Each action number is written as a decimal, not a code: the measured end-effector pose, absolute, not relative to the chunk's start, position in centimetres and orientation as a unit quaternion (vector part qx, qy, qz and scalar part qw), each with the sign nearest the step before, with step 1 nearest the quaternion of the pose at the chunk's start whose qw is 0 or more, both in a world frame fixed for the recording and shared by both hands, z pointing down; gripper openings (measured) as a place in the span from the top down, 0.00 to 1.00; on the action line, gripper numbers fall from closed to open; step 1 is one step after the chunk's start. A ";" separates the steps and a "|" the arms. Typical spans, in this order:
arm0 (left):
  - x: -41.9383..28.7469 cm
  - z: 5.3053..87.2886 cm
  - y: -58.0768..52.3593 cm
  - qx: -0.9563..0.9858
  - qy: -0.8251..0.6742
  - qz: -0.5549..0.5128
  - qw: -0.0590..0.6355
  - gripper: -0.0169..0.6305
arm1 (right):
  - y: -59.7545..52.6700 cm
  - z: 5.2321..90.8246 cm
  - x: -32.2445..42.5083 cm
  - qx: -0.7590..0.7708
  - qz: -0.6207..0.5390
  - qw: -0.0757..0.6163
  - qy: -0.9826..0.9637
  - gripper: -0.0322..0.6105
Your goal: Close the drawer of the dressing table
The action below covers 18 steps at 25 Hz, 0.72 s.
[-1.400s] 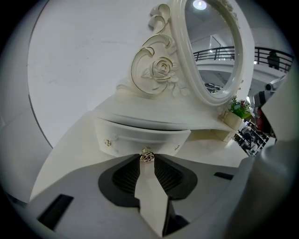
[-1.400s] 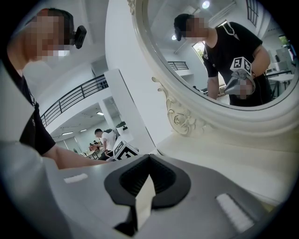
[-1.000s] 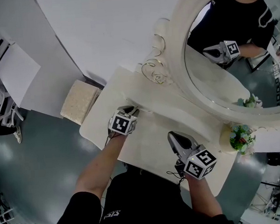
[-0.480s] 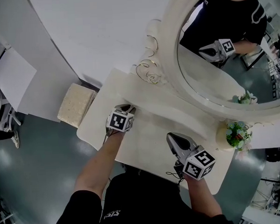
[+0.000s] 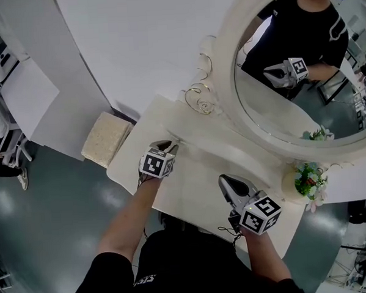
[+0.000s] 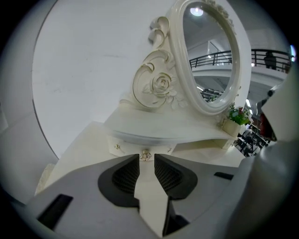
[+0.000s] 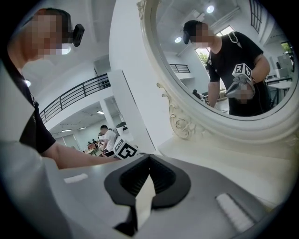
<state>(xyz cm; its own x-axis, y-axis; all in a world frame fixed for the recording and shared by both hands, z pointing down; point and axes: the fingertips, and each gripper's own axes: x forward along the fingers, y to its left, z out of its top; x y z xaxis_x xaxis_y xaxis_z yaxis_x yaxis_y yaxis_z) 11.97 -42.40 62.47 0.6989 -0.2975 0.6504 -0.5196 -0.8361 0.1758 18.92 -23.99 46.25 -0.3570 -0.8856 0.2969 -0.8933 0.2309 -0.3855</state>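
Note:
The cream dressing table (image 5: 191,194) has a small drawer (image 6: 132,148) with a metal knob (image 6: 145,155) under its raised shelf (image 6: 163,126). In the left gripper view the drawer front lies about flush under the shelf. My left gripper (image 6: 147,158) is open, its tips just short of the knob with nothing between them. From the head view the left gripper (image 5: 170,145) points at the shelf's left end. My right gripper (image 5: 224,180) hovers over the tabletop to the right, away from the drawer. In its own view the right gripper (image 7: 149,158) is shut and holds nothing.
A large oval mirror (image 5: 289,76) in a carved frame rises behind the shelf and reflects the person. A small pot of flowers (image 5: 308,182) stands at the table's right end. A beige cushioned stool (image 5: 105,138) sits left of the table against a white wall.
The head view has swayed a little. My left gripper has lifted slightly in front of the drawer; the right gripper has kept still.

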 end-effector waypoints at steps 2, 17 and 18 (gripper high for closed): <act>10.9 60.4 -41.9 0.910 -0.236 0.291 0.176 0.82 | -24.1 45.8 18.8 0.563 0.244 0.005 -0.790 0.93; 7.0 48.2 -37.3 0.940 -0.268 0.205 0.059 0.85 | -24.4 41.6 20.8 0.560 0.173 -0.024 -0.810 0.94; 7.0 47.7 -37.0 0.941 -0.265 0.205 0.047 0.85 | -24.4 41.3 21.0 0.561 0.169 -0.025 -0.810 0.94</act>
<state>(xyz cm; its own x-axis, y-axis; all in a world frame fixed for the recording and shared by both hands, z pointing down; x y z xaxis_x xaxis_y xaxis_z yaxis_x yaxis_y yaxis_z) 6.99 -36.97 47.72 0.7749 -0.4802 0.4112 -0.5188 -0.8547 -0.0205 20.98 -24.43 41.34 -0.3695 -0.9173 0.1483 -0.9001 0.3138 -0.3023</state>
